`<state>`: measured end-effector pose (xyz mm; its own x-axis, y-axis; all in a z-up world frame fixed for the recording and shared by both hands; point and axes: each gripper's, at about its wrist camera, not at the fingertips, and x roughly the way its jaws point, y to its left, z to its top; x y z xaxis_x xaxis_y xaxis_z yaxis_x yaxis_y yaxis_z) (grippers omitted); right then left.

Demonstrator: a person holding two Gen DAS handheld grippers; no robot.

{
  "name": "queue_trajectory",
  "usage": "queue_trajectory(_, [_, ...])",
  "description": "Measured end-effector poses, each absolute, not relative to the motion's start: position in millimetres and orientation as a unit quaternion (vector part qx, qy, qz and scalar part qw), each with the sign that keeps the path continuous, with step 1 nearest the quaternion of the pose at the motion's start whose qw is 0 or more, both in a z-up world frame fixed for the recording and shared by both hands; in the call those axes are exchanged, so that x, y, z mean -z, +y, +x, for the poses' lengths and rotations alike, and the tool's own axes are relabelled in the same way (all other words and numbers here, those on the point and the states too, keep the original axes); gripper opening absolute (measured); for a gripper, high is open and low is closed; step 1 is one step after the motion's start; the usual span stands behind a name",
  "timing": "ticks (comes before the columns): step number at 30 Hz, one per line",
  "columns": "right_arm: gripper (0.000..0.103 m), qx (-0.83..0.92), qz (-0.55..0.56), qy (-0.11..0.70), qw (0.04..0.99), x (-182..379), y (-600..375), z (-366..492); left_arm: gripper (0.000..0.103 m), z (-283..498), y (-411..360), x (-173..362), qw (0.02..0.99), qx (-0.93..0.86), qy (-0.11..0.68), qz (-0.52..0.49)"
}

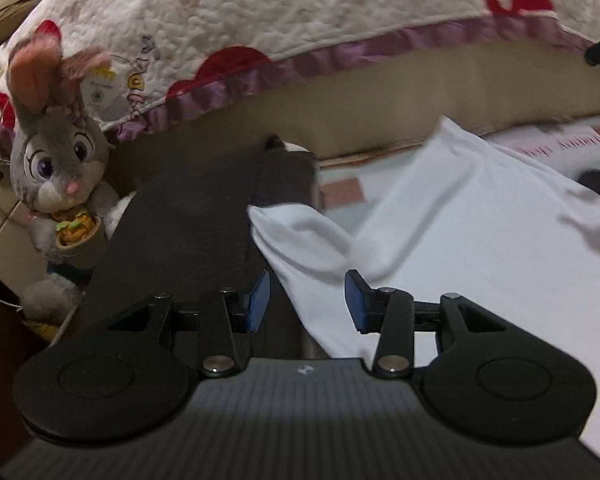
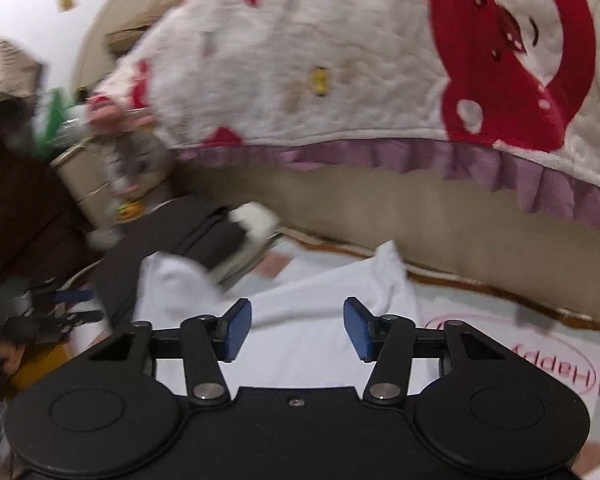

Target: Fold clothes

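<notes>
1. Here, the left gripper [image 1: 306, 300] hangs with its jaws spread apart and nothing between the blue pads [image 1: 259, 300]; it sits low over the near edge of a white garment [image 1: 480, 216].
2. The white garment lies spread on a light printed mat [image 2: 556, 344], with one sleeve [image 1: 300, 236] bunched and turned up just ahead of the left gripper.
3. A dark garment [image 1: 188, 220] lies beside the white one on its left, the white sleeve overlapping its edge.
4. The right gripper [image 2: 298, 330] is likewise released, its pads parted above the white garment [image 2: 320, 304], holding nothing; this view is blurred.
5. A plush grey rabbit [image 1: 56, 168] sits upright at the far left, beside the dark garment.
6. A white quilt with red figures and a purple frill [image 1: 300, 20] hangs over a beige base behind the mat.
7. In the right wrist view, pink lettering reading "Happy" [image 2: 556, 370] shows on the mat, near the right jaw.
</notes>
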<state>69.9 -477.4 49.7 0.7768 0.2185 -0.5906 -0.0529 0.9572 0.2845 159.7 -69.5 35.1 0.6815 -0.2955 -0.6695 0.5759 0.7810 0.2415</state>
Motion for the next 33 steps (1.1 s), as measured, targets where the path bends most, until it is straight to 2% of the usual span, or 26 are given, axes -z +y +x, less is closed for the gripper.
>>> queue_trajectory(1, [0.034,-0.066,0.110,0.329,0.936,-43,-480,89,0.041,170,-67,-28,0.893,0.242,0.316,0.208])
queue_trajectory(3, [0.021,-0.061,0.058,0.340,0.937,-28,-476,117,0.041,175,-68,-19,0.892,0.246,0.317,0.208])
queue_trajectory(6, [0.020,-0.045,0.075,0.352,0.932,0,-480,155,0.044,181,-69,-5,0.890,0.253,0.319,0.206])
queue_trajectory(8, [0.025,-0.023,0.077,0.354,0.932,17,-479,176,0.046,185,-70,4,0.888,0.257,0.321,0.206])
queue_trajectory(10, [0.039,-0.006,0.058,0.361,0.931,36,-475,196,0.046,190,-71,13,0.887,0.261,0.322,0.205])
queue_trajectory(13, [0.053,-0.005,0.046,0.370,0.928,60,-470,227,0.049,196,-72,27,0.884,0.267,0.324,0.204])
queue_trajectory(15, [0.056,0.004,0.027,0.377,0.926,78,-467,244,0.049,196,-67,30,0.883,0.259,0.337,0.200])
queue_trajectory(20, [0.055,0.033,-0.033,0.396,0.917,125,-470,280,0.047,192,-48,26,0.882,0.266,0.349,0.172])
queue_trajectory(21, [0.051,0.033,-0.036,0.391,0.919,131,-473,283,0.047,192,-45,26,0.882,0.268,0.351,0.162])
queue_trajectory(22, [0.014,0.032,-0.040,0.386,0.921,136,-476,287,0.047,193,-42,24,0.884,0.274,0.348,0.148])
queue_trajectory(23, [0.004,0.032,-0.043,0.381,0.923,141,-479,290,0.047,194,-40,22,0.886,0.280,0.345,0.133])
queue_trajectory(27, [0.003,0.060,-0.014,0.305,0.950,131,-503,273,0.048,197,-52,27,0.891,0.298,0.306,0.151])
queue_trajectory(29, [0.003,0.064,0.004,0.300,0.952,128,-514,266,0.048,199,-61,31,0.893,0.306,0.283,0.171])
queue_trajectory(33, [0.003,0.062,0.010,0.296,0.953,121,-519,255,0.049,208,-84,48,0.889,0.296,0.294,0.189])
